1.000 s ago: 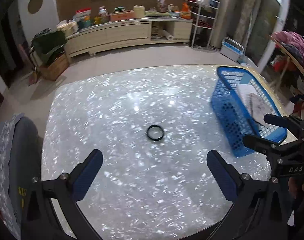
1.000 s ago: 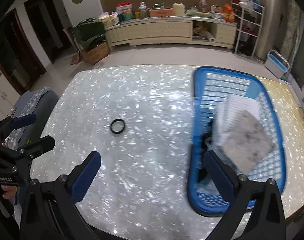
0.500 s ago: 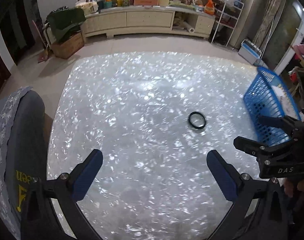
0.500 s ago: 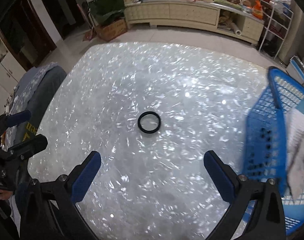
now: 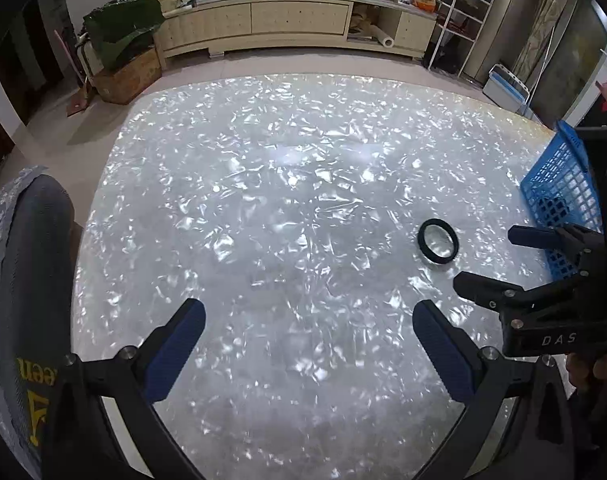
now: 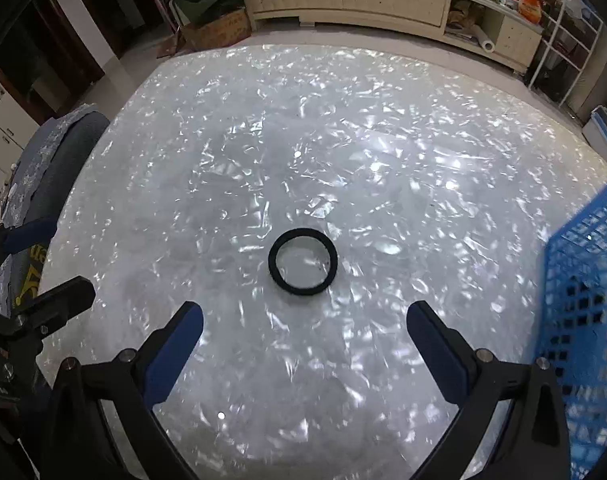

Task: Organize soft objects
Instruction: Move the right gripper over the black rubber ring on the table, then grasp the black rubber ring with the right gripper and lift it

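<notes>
A black ring band [image 6: 303, 261] lies flat on the shiny white table [image 6: 303, 128], straight ahead of my right gripper [image 6: 303, 340], which is open and empty a short way in front of it. In the left wrist view the band [image 5: 438, 241] lies to the right. My left gripper [image 5: 308, 338] is open and empty over bare table. The right gripper [image 5: 503, 264] also shows there beside the band. A blue plastic basket [image 6: 583, 300] stands at the table's right edge; its contents are hidden now.
A grey-blue upholstered chair [image 5: 19, 280] stands at the table's left edge. A long cream cabinet [image 5: 287, 24] with clutter runs along the far wall, with a white wire rack [image 5: 463, 20] to its right. The basket also shows in the left wrist view [image 5: 559, 200].
Both grippers have swung left, away from the basket. The band now lies centred ahead of the right gripper and closer. The cloths in the basket have passed out of view.
</notes>
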Demonstrator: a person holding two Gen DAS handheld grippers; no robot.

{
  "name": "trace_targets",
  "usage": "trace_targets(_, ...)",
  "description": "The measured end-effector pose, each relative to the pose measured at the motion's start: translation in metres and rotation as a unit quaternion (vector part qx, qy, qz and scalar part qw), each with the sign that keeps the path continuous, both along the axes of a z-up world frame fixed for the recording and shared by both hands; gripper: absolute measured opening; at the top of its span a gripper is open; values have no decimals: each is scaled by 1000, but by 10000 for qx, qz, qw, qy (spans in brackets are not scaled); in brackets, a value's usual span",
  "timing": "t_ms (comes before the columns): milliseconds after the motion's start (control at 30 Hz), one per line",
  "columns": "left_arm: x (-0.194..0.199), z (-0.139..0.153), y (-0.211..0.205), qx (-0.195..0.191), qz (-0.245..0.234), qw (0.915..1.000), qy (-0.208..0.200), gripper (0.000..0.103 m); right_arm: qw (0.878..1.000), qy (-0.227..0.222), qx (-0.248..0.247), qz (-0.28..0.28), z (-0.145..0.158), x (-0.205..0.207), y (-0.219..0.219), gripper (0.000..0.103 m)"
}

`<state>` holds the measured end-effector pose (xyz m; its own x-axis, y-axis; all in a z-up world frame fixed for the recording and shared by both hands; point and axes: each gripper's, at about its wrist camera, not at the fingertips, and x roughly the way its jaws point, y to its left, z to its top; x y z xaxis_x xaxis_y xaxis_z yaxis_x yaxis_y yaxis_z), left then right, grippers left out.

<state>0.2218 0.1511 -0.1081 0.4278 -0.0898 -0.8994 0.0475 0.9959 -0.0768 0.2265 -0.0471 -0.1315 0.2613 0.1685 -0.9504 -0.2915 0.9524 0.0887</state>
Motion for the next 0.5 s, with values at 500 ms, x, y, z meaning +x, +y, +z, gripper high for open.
trace_targets(500,25,-28,4,68,-32,10000,42,103,9995,153,-280,10,-43,43,12,88)
